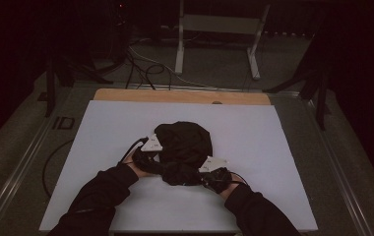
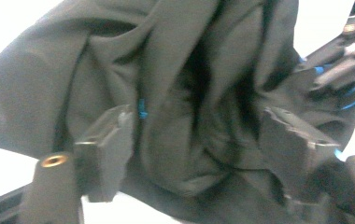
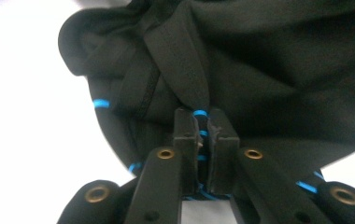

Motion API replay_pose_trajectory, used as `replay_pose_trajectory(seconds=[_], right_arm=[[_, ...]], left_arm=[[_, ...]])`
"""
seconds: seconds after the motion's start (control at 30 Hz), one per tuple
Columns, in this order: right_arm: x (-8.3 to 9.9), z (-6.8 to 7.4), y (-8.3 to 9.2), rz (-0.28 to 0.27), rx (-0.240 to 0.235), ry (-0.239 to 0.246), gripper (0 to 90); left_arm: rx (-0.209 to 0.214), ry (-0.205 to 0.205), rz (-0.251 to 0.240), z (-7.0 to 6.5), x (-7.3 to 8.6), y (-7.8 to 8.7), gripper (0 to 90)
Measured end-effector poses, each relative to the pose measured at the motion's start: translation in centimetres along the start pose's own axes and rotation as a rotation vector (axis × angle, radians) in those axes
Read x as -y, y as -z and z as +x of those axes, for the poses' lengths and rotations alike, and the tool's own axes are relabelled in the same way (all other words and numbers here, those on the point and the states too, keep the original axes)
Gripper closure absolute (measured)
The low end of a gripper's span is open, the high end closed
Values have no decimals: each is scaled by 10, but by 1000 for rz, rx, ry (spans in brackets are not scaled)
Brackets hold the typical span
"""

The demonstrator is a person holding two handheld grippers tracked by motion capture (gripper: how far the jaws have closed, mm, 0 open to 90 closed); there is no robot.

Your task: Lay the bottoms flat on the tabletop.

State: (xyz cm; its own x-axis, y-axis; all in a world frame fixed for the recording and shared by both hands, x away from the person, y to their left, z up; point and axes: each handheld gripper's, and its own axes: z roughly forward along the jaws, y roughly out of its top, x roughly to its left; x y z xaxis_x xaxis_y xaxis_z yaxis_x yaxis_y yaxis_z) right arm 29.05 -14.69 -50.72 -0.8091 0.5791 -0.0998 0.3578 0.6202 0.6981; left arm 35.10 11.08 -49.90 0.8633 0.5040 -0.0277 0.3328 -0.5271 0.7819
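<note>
**Two grippers working a bunched black garment at mid-counter**

A crumpled black garment [image 1: 184, 150] is lying in a heap near the middle of the white counter [image 1: 101, 142], slightly toward the person's side. The person's two sleeved forearms are reaching in from the near edge, one to each side of the heap.

The left gripper [image 1: 148, 156] is sitting against the heap's left flank. In the left gripper view its jaws are standing wide apart, with folds of the dark cloth [image 2: 175, 93] bulging into the gap between them; the jaws are not pinching anything.

The right gripper [image 1: 209, 173] is resting at the heap's near right edge. In the right gripper view its jaws are pressed together on a gathered fold of the garment [image 3: 259, 70], and short bright blue stitches [image 3: 102, 103] are showing along the hem just beside and between them. White counter is showing to the left of the cloth there.
</note>
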Motion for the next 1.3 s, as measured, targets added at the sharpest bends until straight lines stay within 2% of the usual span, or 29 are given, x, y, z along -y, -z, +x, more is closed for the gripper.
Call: replay_pose_trajectory(seconds=[0.17, 0.2, 0.37, 0.43, 0.5, 0.6, 0.63, 0.87, 1.13, 1.3], right_arm=[[8, -3, 10, 17, -1, 8, 869], [9, -4, 12, 23, 4, 8, 870], [16, -10, 22, 23, 6, -10, 870], [19, -11, 25, 28, 17, -14, 869], [21, -13, 26, 32, 23, -17, 870], [23, -16, 28, 31, 27, -28, 870], [23, -17, 29, 32, 33, -32, 870], [30, -28, 38, 31, 62, -46, 870], [38, -45, 57, 3, 123, -91, 871], [40, -51, 65, -18, 140, -116, 870]], left_arm=[[-46, 13, 14, 7, 2, -1, 412], [-61, 11, 20, 8, 2, -1, 450], [-103, -1, 32, 12, 3, -7, 484], [-134, -8, 36, 12, 2, -10, 527], [-143, -4, 39, 13, 1, -12, 604], [-148, -13, 43, 12, -3, -14, 802], [-154, -14, 46, 11, -4, -13, 835], [-192, -9, 24, 13, -9, 10, 859], [-238, 35, 4, 24, 1, 45, 860], [-249, 35, 14, 25, 7, 60, 859]])
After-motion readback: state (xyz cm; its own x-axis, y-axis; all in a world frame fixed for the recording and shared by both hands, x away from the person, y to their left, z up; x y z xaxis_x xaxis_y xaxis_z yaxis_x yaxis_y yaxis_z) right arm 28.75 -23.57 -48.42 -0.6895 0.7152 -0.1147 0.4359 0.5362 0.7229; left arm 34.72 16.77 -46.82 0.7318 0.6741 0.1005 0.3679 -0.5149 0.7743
